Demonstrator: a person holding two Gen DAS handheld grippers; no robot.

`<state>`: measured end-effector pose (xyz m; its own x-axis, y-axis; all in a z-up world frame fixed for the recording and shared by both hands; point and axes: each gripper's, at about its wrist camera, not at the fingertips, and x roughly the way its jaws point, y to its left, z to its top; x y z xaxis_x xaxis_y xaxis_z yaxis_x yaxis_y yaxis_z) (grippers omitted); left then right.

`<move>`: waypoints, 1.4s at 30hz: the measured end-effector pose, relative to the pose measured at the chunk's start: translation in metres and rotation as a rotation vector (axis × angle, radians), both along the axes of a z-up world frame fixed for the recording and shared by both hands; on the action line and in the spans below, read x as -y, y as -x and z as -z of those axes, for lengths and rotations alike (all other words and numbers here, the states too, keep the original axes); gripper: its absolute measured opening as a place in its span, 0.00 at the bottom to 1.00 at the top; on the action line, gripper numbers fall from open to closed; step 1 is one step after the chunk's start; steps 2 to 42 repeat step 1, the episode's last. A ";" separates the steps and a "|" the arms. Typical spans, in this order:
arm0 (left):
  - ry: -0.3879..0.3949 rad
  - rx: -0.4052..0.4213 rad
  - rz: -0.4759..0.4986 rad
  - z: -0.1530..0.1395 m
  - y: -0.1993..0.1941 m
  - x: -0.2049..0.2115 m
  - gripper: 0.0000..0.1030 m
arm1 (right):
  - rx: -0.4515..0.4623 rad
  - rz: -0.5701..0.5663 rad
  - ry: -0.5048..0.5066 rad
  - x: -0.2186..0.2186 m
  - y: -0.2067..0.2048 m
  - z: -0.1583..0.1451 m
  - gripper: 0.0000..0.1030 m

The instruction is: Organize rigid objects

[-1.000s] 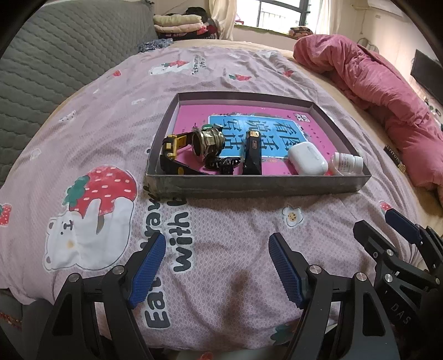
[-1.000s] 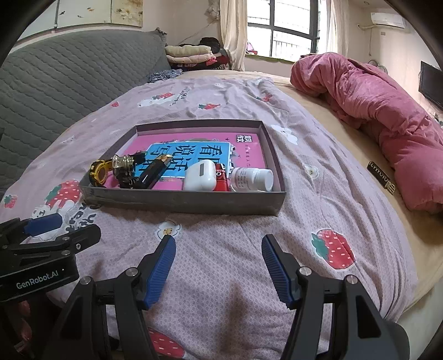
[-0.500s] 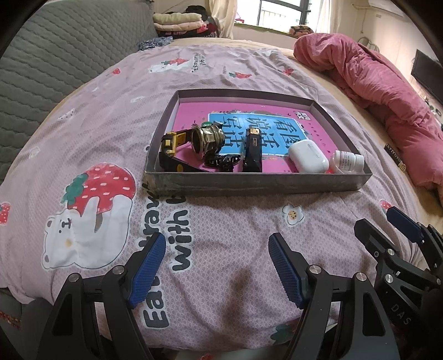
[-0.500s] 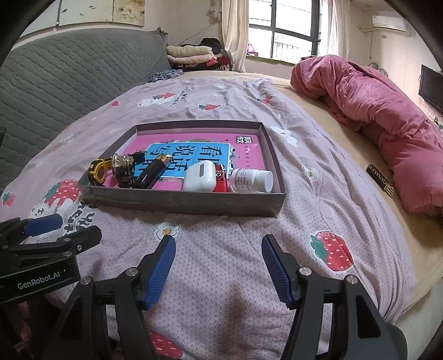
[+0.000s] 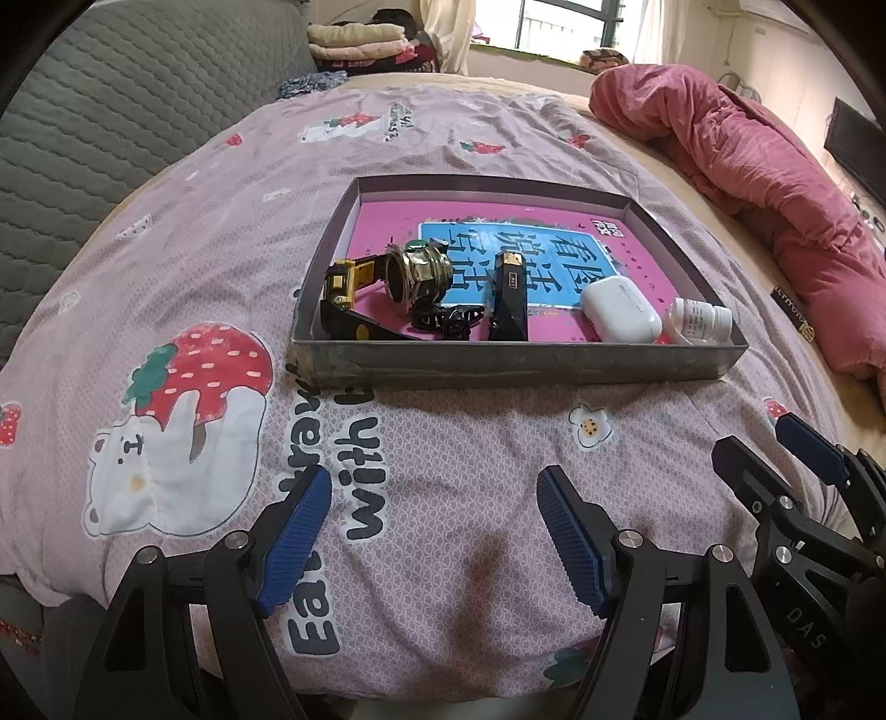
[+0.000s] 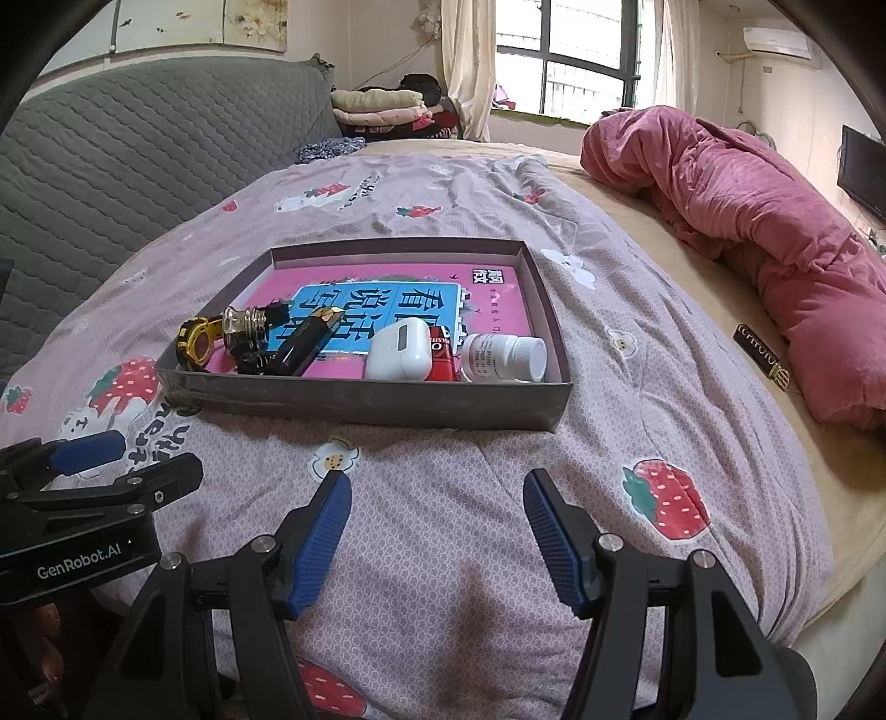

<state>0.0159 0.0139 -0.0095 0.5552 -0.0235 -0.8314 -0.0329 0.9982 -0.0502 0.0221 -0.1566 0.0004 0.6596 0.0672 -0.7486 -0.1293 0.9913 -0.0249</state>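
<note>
Both the left gripper (image 5: 433, 531) and right gripper (image 6: 437, 529) hover over the bed (image 6: 443, 543), jaws released, empty, short of the tray (image 6: 360, 401) holding a bottle (image 6: 501, 358).

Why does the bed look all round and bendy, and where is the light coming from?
Both wrist views use fisheye lenses, so the bedspread bulges and corners go black. Right wrist view: daylight comes through the window; left wrist view: the window glares white.
</note>
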 end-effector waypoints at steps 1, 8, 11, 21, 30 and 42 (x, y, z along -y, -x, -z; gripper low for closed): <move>-0.003 0.001 -0.002 0.000 0.000 0.000 0.76 | 0.000 0.001 0.002 0.000 0.000 0.000 0.62; -0.003 0.001 -0.002 0.000 0.000 0.000 0.76 | 0.000 0.001 0.002 0.000 0.000 0.000 0.62; -0.003 0.001 -0.002 0.000 0.000 0.000 0.76 | 0.000 0.001 0.002 0.000 0.000 0.000 0.62; -0.003 0.001 -0.002 0.000 0.000 0.000 0.76 | 0.000 0.001 0.002 0.000 0.000 0.000 0.62; -0.003 0.001 -0.002 0.000 0.000 0.000 0.76 | 0.000 0.001 0.002 0.000 0.000 0.000 0.62; -0.003 0.001 -0.002 0.000 0.000 0.000 0.76 | 0.000 0.001 0.002 0.000 0.000 0.000 0.62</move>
